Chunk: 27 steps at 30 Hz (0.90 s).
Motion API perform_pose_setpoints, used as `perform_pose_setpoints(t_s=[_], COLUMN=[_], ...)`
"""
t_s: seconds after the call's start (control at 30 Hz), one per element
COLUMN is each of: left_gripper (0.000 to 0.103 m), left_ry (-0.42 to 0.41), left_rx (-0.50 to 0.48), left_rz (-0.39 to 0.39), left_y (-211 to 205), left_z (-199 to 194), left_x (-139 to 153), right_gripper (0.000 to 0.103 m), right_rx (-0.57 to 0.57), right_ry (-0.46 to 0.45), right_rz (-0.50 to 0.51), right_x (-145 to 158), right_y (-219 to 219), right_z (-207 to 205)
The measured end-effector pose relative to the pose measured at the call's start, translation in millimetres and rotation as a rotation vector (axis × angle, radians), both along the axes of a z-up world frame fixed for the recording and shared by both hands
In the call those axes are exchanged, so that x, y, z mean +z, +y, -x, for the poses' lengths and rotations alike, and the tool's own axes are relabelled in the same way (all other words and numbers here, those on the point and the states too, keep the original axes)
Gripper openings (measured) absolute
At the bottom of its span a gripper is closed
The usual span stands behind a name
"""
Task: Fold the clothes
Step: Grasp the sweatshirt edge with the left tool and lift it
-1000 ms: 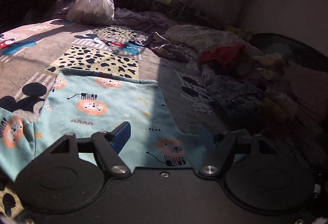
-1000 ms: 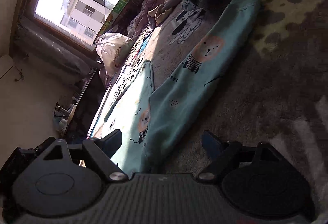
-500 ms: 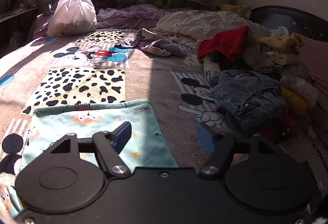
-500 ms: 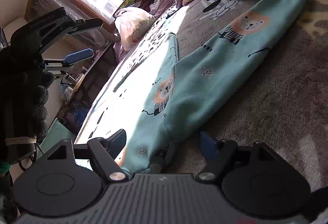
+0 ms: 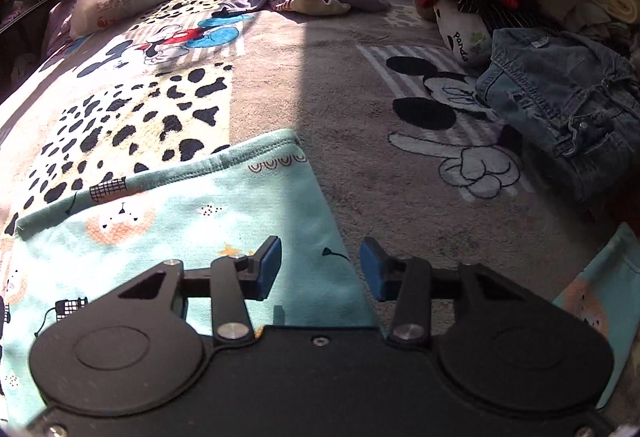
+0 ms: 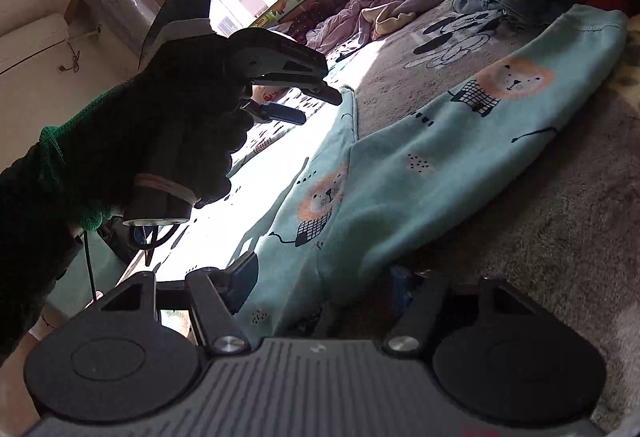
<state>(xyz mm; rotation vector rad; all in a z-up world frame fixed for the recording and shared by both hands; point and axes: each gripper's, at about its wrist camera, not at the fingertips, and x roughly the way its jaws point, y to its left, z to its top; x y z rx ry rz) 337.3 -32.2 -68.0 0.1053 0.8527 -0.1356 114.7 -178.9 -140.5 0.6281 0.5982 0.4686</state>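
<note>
Both our grippers are spread: left gripper (image 5: 320,269) straddles the lion-print pants' (image 5: 192,225) right edge, right gripper (image 6: 324,277) their near end.

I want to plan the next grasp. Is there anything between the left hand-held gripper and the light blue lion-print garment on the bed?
Nothing visible stands between them. The left hand-held gripper is open over the right edge of the lion-print garment. The denim jacket lies apart, to the right.
</note>
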Motion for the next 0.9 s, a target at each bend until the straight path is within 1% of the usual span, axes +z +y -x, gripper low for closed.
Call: perform_pose_setpoints(t_s=[0.03,0.1,0.2,0.3,0.37,0.4,0.43,0.5,0.53,0.67,0.73,0.77,0.9], left_gripper=[0.039,0.038,0.034,0.034,0.030,0.024,0.016,0.009,0.008,0.007,0.006,0.006,0.006], left_ry=[0.004,0.011,0.021,0.030,0.023,0.019,0.012,0.006,0.004,-0.001,-0.012,-0.024,-0.024], left_rx=[-0.006,-0.023,-0.046,-0.065,-0.076,-0.082,-0.089,-0.091,-0.091,-0.023,0.001,0.006,0.064], left_rz=[-0.006,-0.029,-0.084,-0.141,-0.166,-0.179,-0.202,-0.203,-0.203,-0.055,0.011,0.068,0.223], left_y=[-3.3,-10.7,-19.3,-24.2,-25.5,-26.2,-27.1,-23.4,-21.4,4.4,16.4,24.0,52.9], left_z=[-4.1,-11.8,-21.8,-29.7,-32.4,-33.3,-33.6,-33.4,-33.3,-31.7,-29.3,-27.4,-24.0], left_x=[-2.9,-7.9,-17.2,-27.1,-28.5,-28.6,-28.7,-27.1,-26.2,-13.1,-7.0,-3.3,7.4], right_gripper=[0.049,0.041,0.041,0.042,0.042,0.042,0.042,0.042,0.042,0.040,0.036,0.036,0.031], right_rx=[-0.004,-0.002,0.008,0.015,0.018,0.019,0.020,0.025,0.029,0.027,0.025,0.027,0.042], right_ry=[0.002,-0.002,-0.012,-0.017,-0.015,-0.015,-0.016,-0.020,-0.023,-0.046,-0.069,-0.083,-0.149], right_rz=[0.006,0.022,0.025,0.033,0.028,0.027,0.026,0.026,0.022,0.033,0.048,0.058,0.124], right_x=[-0.7,-3.0,-4.7,-4.0,-4.3,-4.4,-4.5,-3.9,-3.6,0.0,3.7,6.1,17.5], right_y=[-2.5,-4.5,-3.6,-1.6,-2.2,-2.3,-2.4,-2.0,-2.2,-0.9,0.4,1.5,9.7], right_z=[-0.4,-1.8,-1.2,1.4,1.4,1.2,1.0,1.8,1.5,2.3,3.5,4.8,12.3])
